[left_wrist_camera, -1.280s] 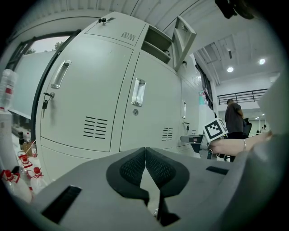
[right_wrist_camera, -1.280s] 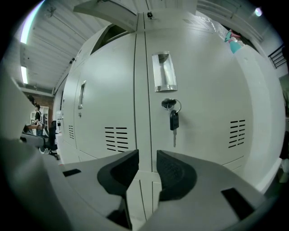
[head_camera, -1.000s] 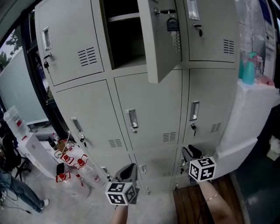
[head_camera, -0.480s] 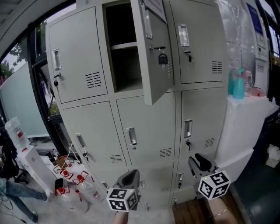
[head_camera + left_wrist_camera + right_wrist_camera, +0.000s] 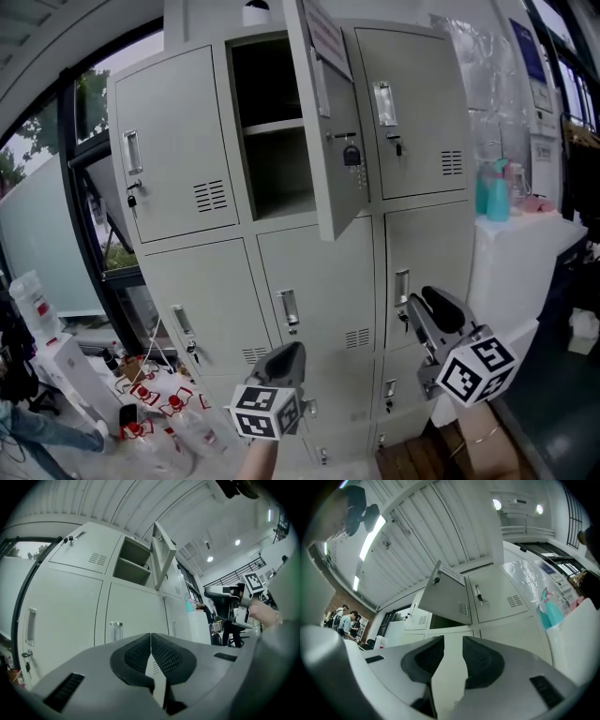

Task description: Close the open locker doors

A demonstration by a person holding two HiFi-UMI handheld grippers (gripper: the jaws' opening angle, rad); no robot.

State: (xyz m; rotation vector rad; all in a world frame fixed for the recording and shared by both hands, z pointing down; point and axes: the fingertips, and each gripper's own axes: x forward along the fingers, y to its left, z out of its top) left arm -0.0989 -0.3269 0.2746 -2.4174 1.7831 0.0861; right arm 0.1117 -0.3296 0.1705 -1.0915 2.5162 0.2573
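Here, the one open locker door (image 5: 323, 122) belongs to the top middle compartment of the locker bank (image 5: 328, 272). It hangs from that compartment's right edge and stands swung well out, with a padlock (image 5: 352, 155) dangling from its latch. Both tools sit low before the bank's lower rows, well apart from the door. The left hand-held gripper (image 5: 287, 353) has its jaws pressed together on nothing. The right hand-held gripper (image 5: 424, 302) has its jaws parted and empty.
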